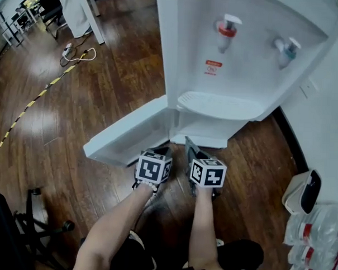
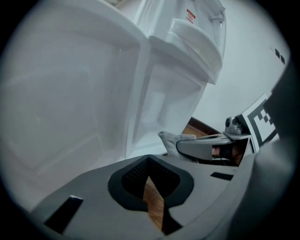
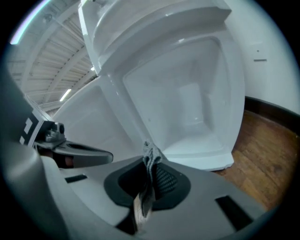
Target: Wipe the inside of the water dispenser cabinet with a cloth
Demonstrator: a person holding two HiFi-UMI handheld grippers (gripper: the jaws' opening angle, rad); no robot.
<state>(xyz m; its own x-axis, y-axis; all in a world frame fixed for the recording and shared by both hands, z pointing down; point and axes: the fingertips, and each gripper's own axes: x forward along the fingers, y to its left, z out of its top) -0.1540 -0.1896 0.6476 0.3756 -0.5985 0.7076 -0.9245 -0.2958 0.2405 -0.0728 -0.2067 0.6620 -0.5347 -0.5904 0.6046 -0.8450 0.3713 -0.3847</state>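
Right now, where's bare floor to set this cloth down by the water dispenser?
Bare floor left of the open cabinet door, up to the striped tape; the cabinet interior is empty. Crowded on the right by the wall: a white bin and packed bottles.

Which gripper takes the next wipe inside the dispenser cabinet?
Right. The right gripper is shut on the cloth and looks straight into the open cabinet; the left gripper holds nothing, its jaws together.

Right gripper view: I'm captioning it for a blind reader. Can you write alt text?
The right gripper has its jaws shut on a grey cloth, facing the open white cabinet of a water dispenser. Its door stands open at left, near the left gripper; wood floor shows at right.
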